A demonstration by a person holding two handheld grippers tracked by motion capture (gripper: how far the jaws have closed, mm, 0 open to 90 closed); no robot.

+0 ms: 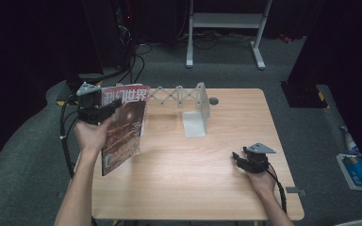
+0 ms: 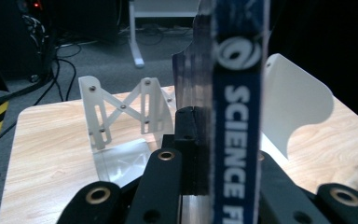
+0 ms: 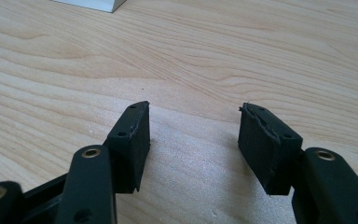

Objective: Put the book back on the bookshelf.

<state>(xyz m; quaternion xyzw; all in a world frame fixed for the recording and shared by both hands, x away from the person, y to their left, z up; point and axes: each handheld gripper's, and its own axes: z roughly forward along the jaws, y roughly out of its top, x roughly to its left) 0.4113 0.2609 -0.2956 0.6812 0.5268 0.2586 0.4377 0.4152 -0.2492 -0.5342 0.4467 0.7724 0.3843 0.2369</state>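
While the left gripper [image 1: 104, 109] clamps a magazine [image 1: 122, 129], it hangs upright over the tabletop's [image 1: 193, 165] left edge.
Right gripper [image 1: 238, 157] rests low, jaws apart, holding nothing; white expanding rack [image 1: 188, 101] beyond.

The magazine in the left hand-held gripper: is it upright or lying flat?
Upright: the magazine stands vertical above the table, its spine clamped.

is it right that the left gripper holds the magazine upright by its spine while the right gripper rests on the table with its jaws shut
Not quite: the right gripper has its jaws open, with bare wooden table between them, as the right gripper view shows. The rest holds: the left gripper is clamped on the spine of the upright magazine, and the right one rests on the table.
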